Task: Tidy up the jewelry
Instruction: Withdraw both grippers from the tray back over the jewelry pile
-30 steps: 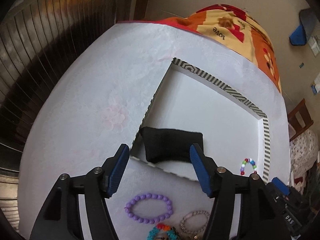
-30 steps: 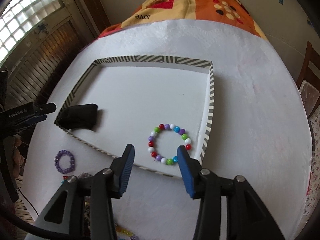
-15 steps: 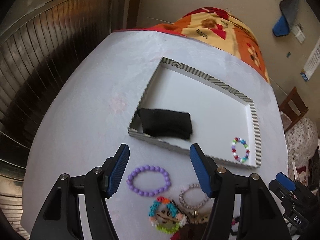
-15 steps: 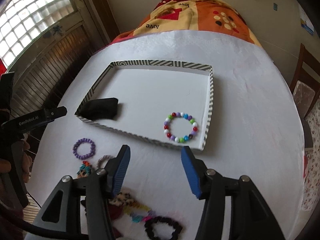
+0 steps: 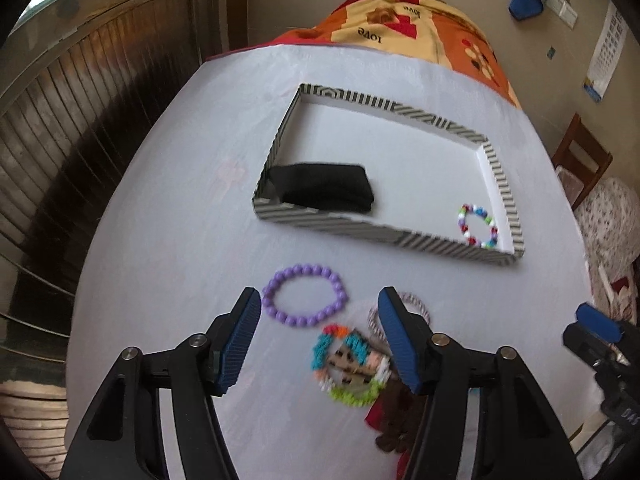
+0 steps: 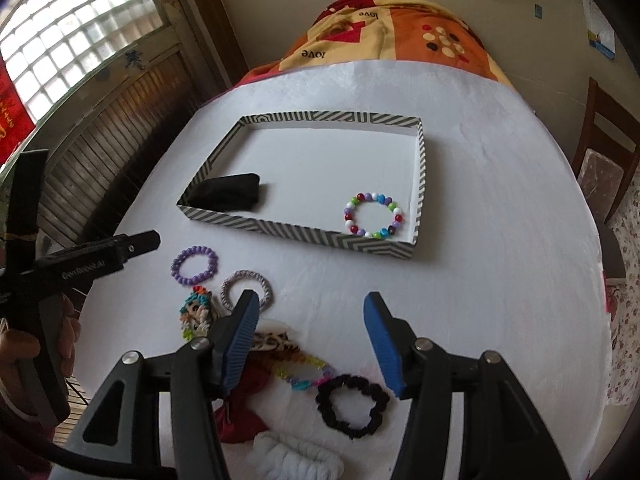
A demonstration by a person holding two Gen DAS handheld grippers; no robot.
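A striped-rim tray (image 5: 498,164) (image 6: 421,168) on the white table holds a black pouch (image 5: 324,192) (image 6: 226,196) and a multicoloured bead bracelet (image 5: 478,226) (image 6: 374,216). In front of it lie a purple bead bracelet (image 5: 304,300) (image 6: 195,265), a grey woven ring (image 6: 246,288), a beaded doll charm (image 5: 350,364) (image 6: 196,312), a rainbow bracelet (image 6: 304,370) and a black scrunchie (image 6: 352,404). My left gripper (image 5: 318,336) is open, empty, just above the purple bracelet and charm. My right gripper (image 6: 310,344) is open, empty, above the pile.
A leopard-print hair tie (image 6: 272,342), a dark red bow (image 6: 240,412) and a white scrunchie (image 6: 296,460) lie near the table's front edge. An orange patterned cloth (image 6: 392,44) covers the far end. A wooden chair (image 6: 608,140) stands at the right.
Both grippers have pulled back from the tray toward the table's front. The loose jewelry pile has come into view under them. Both stay open and empty.
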